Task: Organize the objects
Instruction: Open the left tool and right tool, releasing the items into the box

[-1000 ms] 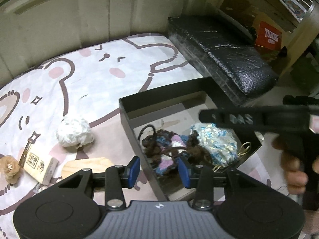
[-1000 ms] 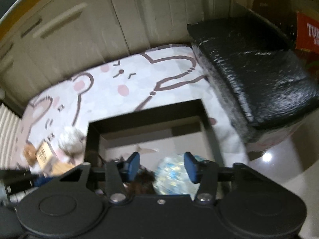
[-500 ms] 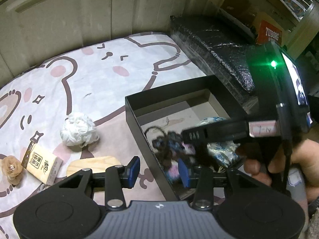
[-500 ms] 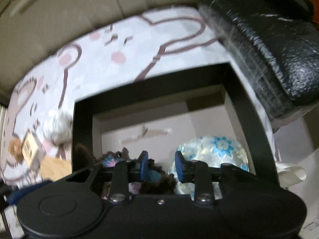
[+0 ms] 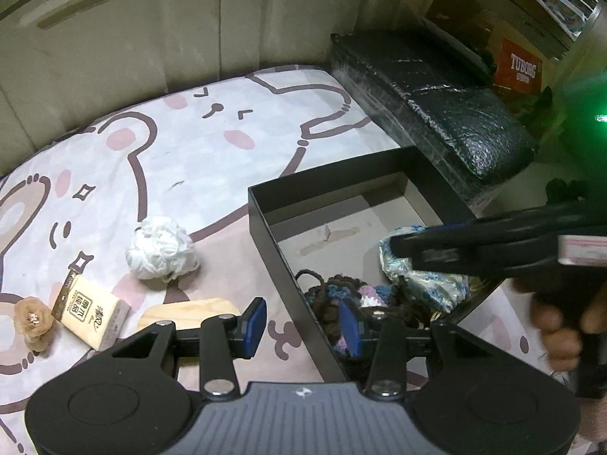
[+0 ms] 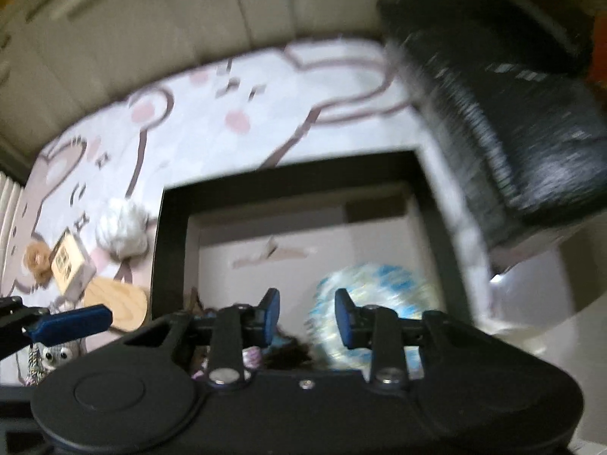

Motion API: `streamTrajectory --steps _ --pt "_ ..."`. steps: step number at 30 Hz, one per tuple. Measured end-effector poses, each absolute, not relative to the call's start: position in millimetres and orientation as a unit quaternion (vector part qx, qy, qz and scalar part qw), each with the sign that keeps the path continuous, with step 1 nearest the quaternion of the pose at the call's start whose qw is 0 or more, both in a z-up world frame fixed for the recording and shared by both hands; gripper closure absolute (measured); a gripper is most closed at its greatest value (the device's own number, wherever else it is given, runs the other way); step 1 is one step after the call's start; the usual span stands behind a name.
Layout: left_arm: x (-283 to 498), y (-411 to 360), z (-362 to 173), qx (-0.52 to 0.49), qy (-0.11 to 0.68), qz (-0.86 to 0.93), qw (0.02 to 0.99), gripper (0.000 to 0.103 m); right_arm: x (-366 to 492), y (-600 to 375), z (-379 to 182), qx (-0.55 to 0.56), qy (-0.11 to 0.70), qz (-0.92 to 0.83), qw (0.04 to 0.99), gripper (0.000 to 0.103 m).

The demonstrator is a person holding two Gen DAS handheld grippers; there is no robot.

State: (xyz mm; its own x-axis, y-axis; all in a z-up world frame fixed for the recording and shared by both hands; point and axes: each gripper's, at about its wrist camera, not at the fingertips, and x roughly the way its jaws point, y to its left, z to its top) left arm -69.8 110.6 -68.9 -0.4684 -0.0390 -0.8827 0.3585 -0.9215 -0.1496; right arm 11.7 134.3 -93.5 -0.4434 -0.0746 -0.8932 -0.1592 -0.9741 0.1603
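Grippers hover at the black box (image 5: 265, 223): right gripper (image 6: 305, 316) clenched, empty, above its filled corner; left gripper (image 5: 301, 320) straddling the near wall, released, perhaps steadying it.

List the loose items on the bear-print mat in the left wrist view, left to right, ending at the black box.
Tan fabric flower → tissue packet → white yarn ball → wooden board → black box.
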Motion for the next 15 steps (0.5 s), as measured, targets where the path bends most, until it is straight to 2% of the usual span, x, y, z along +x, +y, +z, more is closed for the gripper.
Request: streamTrajectory --steps 4,6,8,9,11,15 --pt "-66 111 -64 0.496 0.158 -0.845 0.125 0.059 28 151 -79 -0.502 0.119 0.854 0.061 0.066" --pt "-65 110 -61 0.492 0.158 -0.847 0.129 0.059 36 157 -71 -0.489 0.116 0.861 0.071 0.06" --pt "-63 110 -58 0.487 0.159 -0.848 0.135 0.057 42 160 -64 -0.477 0.117 0.867 0.085 0.047" --pt "-62 110 -57 0.485 0.159 -0.849 0.138 0.053 46 160 -61 -0.469 0.112 0.872 0.087 0.045" --pt "-60 111 -53 0.48 0.159 -0.851 0.144 0.047 52 160 -55 -0.459 0.106 0.877 0.095 0.034" --pt "-56 114 -47 0.467 0.155 -0.857 0.152 0.027 62 157 -46 -0.444 0.088 0.886 0.102 0.021"
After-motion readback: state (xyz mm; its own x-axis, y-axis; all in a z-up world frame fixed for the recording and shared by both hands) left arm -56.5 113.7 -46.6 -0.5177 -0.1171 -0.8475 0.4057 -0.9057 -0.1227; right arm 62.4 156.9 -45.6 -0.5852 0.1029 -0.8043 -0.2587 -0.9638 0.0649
